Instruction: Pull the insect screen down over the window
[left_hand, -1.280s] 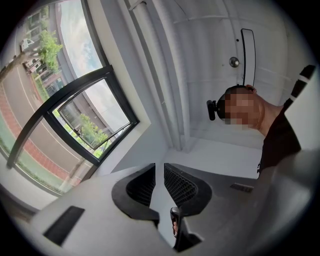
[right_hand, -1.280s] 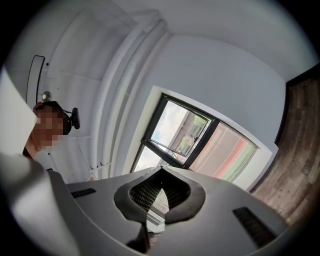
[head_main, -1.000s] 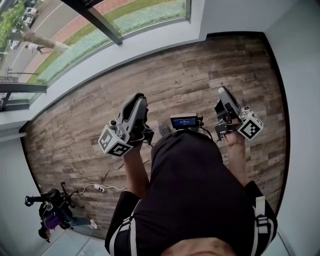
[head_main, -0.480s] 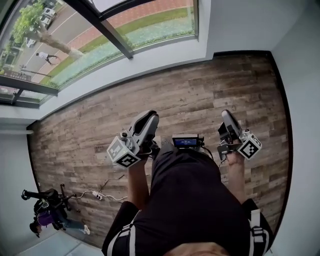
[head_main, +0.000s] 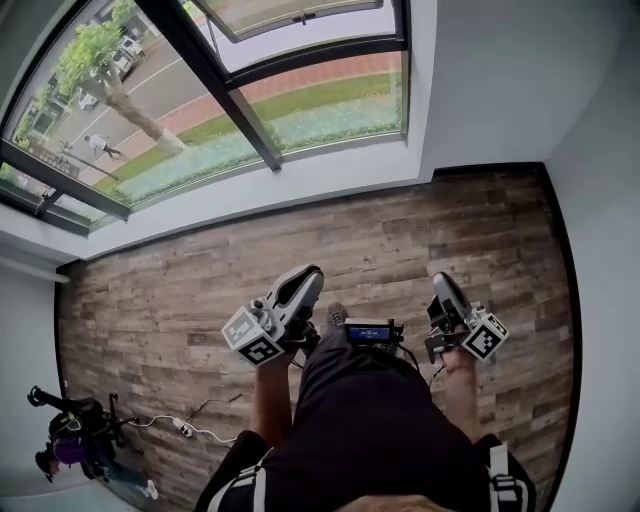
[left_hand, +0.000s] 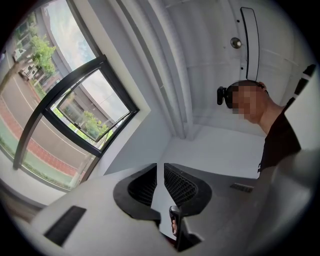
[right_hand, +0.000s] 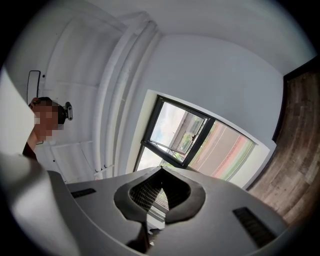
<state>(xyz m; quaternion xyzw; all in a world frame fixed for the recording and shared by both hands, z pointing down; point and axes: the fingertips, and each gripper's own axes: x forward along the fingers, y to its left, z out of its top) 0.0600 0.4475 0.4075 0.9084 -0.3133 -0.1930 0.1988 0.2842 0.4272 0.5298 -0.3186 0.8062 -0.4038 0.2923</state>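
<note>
The window (head_main: 250, 110) with its black frame fills the top of the head view, and one sash (left_hand: 92, 112) stands tilted open. I cannot make out an insect screen over the glass. My left gripper (head_main: 308, 274) is held in front of my waist, well short of the window. Its jaws (left_hand: 160, 167) stand a narrow gap apart with nothing between them. My right gripper (head_main: 438, 280) hangs level with it to the right. In the right gripper view, that gripper (right_hand: 161, 170) has its tips meeting and holds nothing, and the window (right_hand: 185, 135) lies beyond it.
A wood-plank floor (head_main: 400, 230) runs from my feet to the white sill. White walls close in at right and left. A small device with a lit screen (head_main: 368, 332) sits at my waist. A cable with a power strip (head_main: 185, 428) and a dark wheeled object (head_main: 70, 440) lie at lower left.
The head view has tipped up, so much more of the window shows. Both grippers now sit lower in the picture and closer to my waist. Their jaws look unchanged.
</note>
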